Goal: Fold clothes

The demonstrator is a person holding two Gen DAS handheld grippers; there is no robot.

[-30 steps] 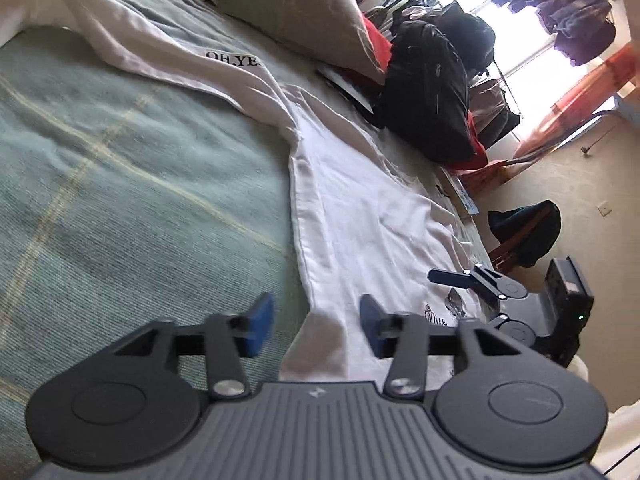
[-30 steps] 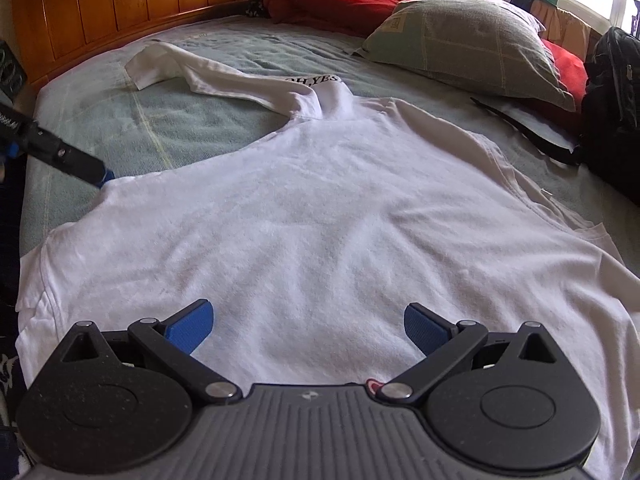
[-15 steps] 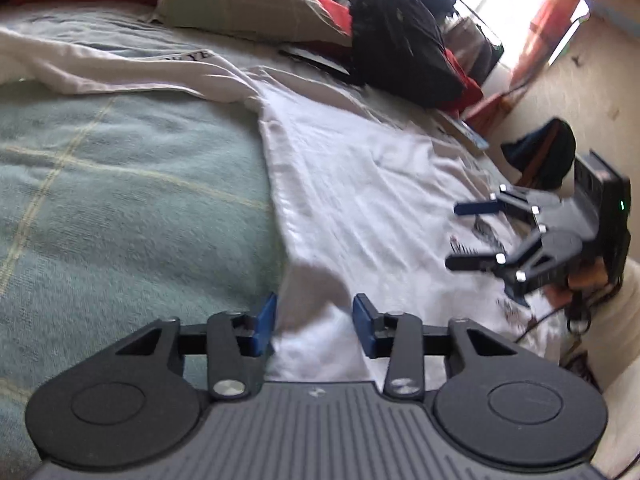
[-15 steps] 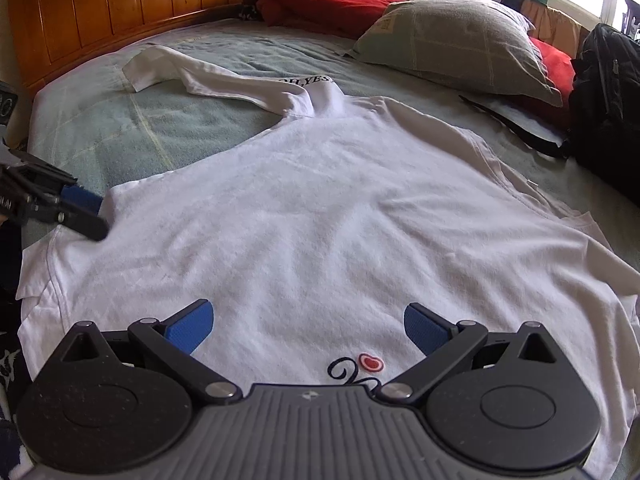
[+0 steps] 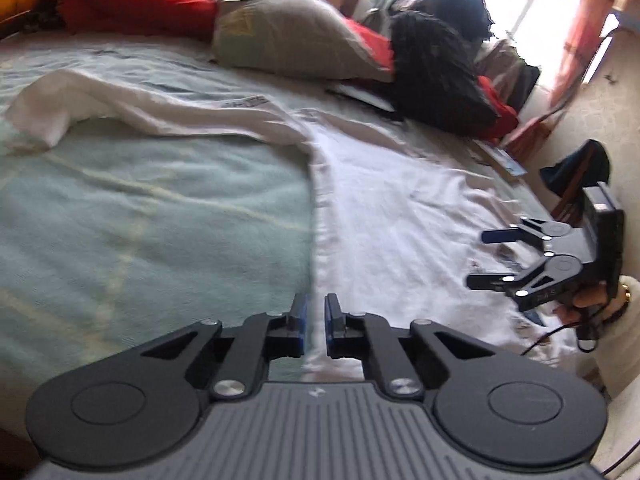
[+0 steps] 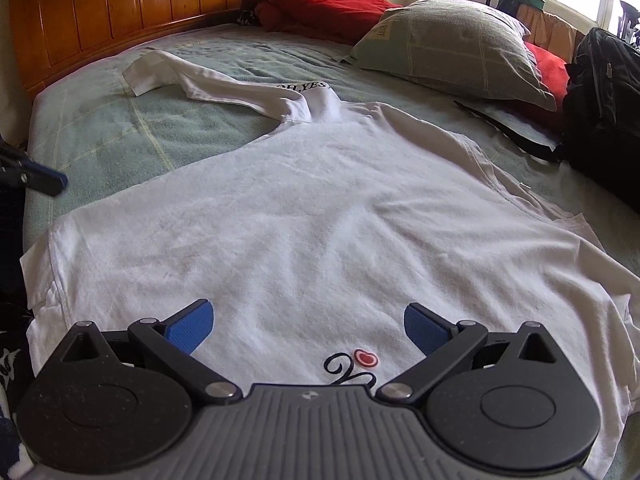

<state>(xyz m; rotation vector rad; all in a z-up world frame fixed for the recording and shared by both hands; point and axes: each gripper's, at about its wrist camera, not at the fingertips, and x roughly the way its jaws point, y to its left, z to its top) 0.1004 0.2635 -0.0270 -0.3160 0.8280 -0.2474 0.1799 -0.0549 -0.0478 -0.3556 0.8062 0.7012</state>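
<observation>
The white T-shirt (image 6: 320, 208) lay spread flat on the green bed cover (image 6: 120, 140), one sleeve trailing toward the wooden headboard (image 6: 120, 4). The left tool (image 5: 316, 322) sat at the shirt's side edge; its jaws had just been closing and were nearly together, but whether cloth was pinched between the blue pads (image 5: 301, 320) could not be told. The right tool (image 6: 308, 326) hovered released, jaws wide, above the printed hem. A grey pillow (image 6: 452, 48) rested beyond.

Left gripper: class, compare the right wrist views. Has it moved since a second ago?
Yes. The left gripper has dropped lower and further left in frame, away from the headboard, with its jaws just closing.
</observation>
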